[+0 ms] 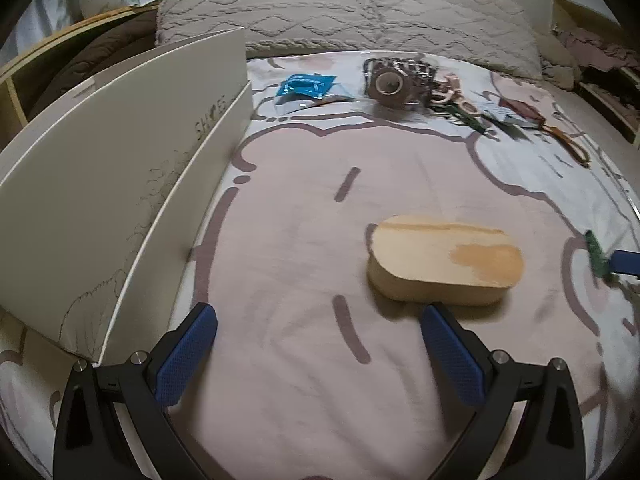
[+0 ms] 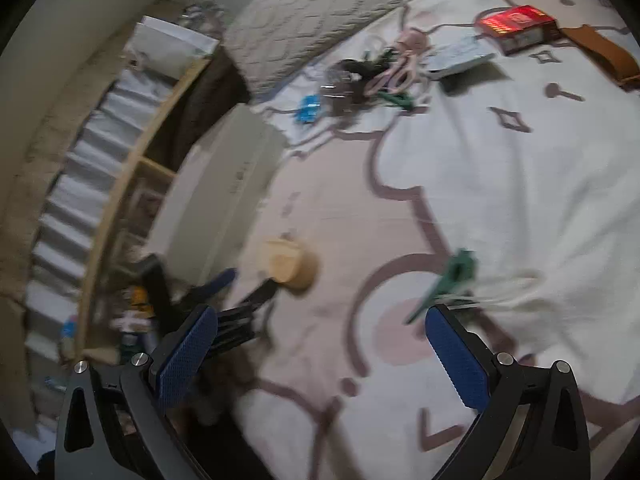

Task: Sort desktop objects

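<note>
We are holding the left gripper spread and empty over the bed; the wooden box is lying just ahead, slightly right, long axis crosswise. The right gripper, also spread, is hovering by the green clip, so we are judging the left nearer the box.

A home bedroom: patterned bedsheet, quilted pillow, bedside shelf.

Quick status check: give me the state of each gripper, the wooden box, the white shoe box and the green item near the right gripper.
left gripper: open, empty
right gripper: open, empty
wooden box: lid on, flat on the bedsheet
white shoe box: open, lid upright
green item: lying loose on the sheet, blurred
</note>
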`<act>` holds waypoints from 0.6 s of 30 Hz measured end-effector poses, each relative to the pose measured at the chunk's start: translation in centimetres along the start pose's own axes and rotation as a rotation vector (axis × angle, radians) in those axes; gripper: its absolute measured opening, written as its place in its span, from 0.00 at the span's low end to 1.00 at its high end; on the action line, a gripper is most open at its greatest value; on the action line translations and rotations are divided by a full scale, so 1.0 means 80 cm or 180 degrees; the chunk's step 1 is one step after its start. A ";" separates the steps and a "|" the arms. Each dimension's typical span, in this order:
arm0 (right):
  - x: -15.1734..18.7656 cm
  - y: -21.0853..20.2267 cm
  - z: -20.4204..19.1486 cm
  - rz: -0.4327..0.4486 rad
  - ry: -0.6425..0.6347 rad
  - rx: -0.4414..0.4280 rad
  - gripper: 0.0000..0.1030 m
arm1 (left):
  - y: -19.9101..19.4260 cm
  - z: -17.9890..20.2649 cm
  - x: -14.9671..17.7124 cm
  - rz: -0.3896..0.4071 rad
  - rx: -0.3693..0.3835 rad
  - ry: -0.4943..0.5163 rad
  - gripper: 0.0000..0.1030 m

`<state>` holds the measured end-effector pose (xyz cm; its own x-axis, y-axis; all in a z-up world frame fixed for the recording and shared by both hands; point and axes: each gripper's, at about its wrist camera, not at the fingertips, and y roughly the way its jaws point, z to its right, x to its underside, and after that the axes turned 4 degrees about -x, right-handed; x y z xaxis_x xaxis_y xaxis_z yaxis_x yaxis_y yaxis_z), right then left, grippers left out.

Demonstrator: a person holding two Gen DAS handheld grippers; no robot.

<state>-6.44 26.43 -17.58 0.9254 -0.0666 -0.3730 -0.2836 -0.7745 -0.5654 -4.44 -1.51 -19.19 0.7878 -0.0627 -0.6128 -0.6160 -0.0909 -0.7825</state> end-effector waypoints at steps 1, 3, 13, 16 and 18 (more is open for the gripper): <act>-0.001 -0.001 0.004 0.0014 0.0032 0.0011 1.00 | -0.003 0.000 0.000 0.0017 0.0092 -0.0002 1.00; -0.004 -0.004 0.014 0.0063 0.0128 0.0017 1.00 | -0.007 0.002 0.000 0.0041 0.0243 -0.0009 1.00; -0.009 -0.027 0.019 0.0235 0.0167 -0.0047 1.00 | -0.005 0.040 -0.004 0.0074 0.0655 0.0018 1.00; -0.005 -0.030 0.017 0.0234 0.0180 -0.0113 1.00 | 0.000 0.053 -0.008 0.0081 0.0726 0.0029 1.00; -0.002 -0.022 0.013 0.0130 0.0161 -0.0277 1.00 | 0.001 0.061 -0.008 0.0092 0.0700 0.0095 1.00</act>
<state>-6.36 28.50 -17.29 0.9257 -0.1291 -0.3556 -0.3004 -0.8222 -0.4835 -5.05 3.36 -19.43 0.7675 -0.0920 -0.6344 -0.6224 0.1300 -0.7719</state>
